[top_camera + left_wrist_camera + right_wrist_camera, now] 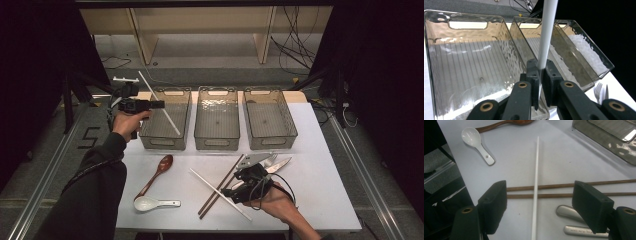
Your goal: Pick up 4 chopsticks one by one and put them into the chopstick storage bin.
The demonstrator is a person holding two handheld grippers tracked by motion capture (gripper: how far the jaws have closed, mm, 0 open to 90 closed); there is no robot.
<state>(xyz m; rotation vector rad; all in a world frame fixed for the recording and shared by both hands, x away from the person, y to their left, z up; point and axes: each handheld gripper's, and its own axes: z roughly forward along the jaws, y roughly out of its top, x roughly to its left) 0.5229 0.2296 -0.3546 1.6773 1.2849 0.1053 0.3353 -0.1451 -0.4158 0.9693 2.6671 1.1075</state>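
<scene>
My left gripper (160, 104) is held up over the left clear bin (166, 131), shut on a white chopstick (159, 103) that slants across the bin. In the left gripper view the chopstick (547, 37) stands pinched between the black jaws (540, 72) above that bin (469, 62). My right gripper (231, 195) rests low at the table's front right, open. Its jaws (540, 205) straddle a second white chopstick (535, 177) lying on the table, without touching it. That chopstick (220, 194) crosses a pair of brown chopsticks (220, 186).
A middle bin (217, 135) and a right bin (270, 137) stand in a row beside the left one. A wooden spoon (159, 170) and a white ceramic spoon (147, 203) lie front left. A fork and knife (272, 162) lie behind the right gripper.
</scene>
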